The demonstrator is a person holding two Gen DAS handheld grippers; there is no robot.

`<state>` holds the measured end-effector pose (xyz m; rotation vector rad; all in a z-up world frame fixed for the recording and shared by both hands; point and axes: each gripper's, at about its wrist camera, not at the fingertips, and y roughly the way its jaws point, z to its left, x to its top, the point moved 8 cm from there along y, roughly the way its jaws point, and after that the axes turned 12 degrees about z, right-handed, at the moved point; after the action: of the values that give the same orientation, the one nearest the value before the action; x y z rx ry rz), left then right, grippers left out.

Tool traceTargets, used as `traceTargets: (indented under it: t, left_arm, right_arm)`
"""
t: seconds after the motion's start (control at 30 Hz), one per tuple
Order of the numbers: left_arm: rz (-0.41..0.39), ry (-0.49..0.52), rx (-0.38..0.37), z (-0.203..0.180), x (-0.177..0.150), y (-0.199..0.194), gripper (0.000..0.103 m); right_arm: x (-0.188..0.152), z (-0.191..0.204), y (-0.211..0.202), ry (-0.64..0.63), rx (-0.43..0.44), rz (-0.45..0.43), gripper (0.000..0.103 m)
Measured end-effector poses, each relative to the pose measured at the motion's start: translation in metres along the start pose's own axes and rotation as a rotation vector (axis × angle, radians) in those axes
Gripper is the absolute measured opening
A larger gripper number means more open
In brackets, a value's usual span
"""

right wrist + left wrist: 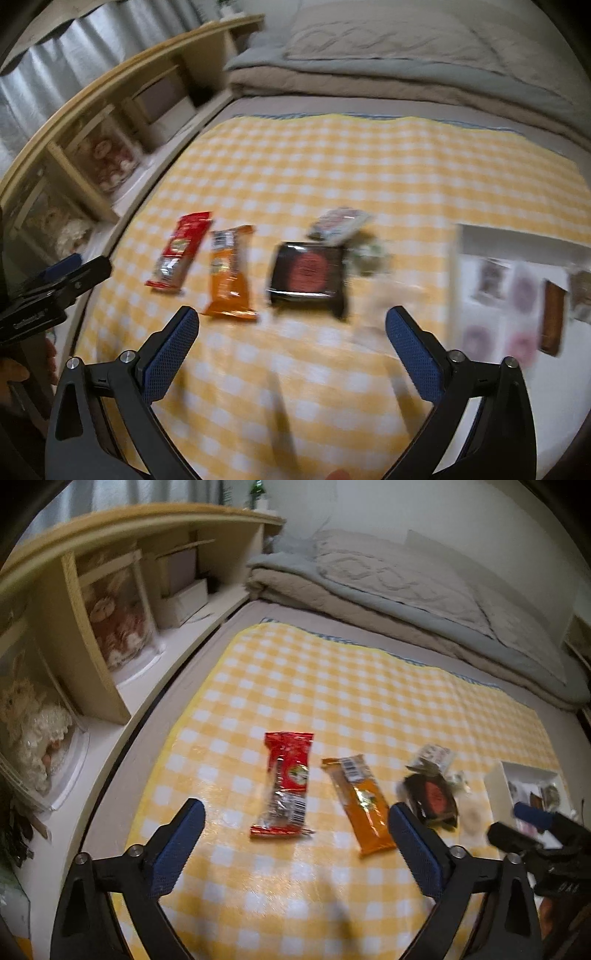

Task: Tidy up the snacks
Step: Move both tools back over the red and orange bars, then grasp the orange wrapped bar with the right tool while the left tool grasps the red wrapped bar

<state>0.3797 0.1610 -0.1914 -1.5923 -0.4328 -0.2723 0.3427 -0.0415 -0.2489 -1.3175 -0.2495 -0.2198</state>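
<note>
A red snack pack, an orange snack pack, a black pack with a red circle and a clear pack lie in a row on the yellow checked cloth. A white box at the right holds several snacks. My left gripper is open and empty, just in front of the red and orange packs. My right gripper is open and empty, in front of the black pack. The right wrist view is blurred.
A wooden shelf unit with dolls and boxes runs along the left edge. Folded grey bedding lies behind the cloth. The right gripper shows at the right of the left wrist view; the left one shows at the left of the right wrist view.
</note>
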Motion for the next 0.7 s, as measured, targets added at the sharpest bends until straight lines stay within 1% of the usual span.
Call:
traceTargets:
  t: [0.03,0.07,0.13,0.23,0.33,0.43,0.57,0.67,0.7]
  left_arm:
    - [0.007,-0.013,-0.004,0.004,0.002,0.005,0.089]
    - [0.016,-0.025,-0.009,0.007,0.005,0.013,0.087]
    - [0.029,-0.037,-0.013,0.011,0.009,0.023,0.079]
    - [0.061,-0.039,-0.015,0.013,0.016,0.045,0.071]
    - [0.095,-0.032,-0.007,0.014,0.020,0.063,0.066]
    - [0.124,-0.016,0.007,0.012,0.025,0.085,0.066]
    - [0.161,-0.005,0.011,0.008,0.029,0.111,0.066]
    - [0.198,-0.003,0.029,0.007,0.029,0.129,0.066]
    - [0.210,-0.003,0.034,0.007,0.029,0.134,0.062]
  right_arm:
    - [0.003,0.008,0.006,-0.016,0.010,0.003,0.091]
    - [0.007,0.018,0.015,-0.039,0.022,0.013,0.085]
    - [0.009,0.028,0.027,-0.065,0.026,0.030,0.080]
    - [0.013,0.040,0.050,-0.103,0.029,0.069,0.068]
    - [0.018,0.048,0.072,-0.128,0.044,0.104,0.064]
    - [0.022,0.050,0.091,-0.139,0.047,0.132,0.063]
    - [0.023,0.053,0.107,-0.132,0.086,0.169,0.063]
    - [0.018,0.058,0.118,-0.166,0.081,0.198,0.061]
    - [0.015,0.059,0.120,-0.185,0.073,0.207,0.058]
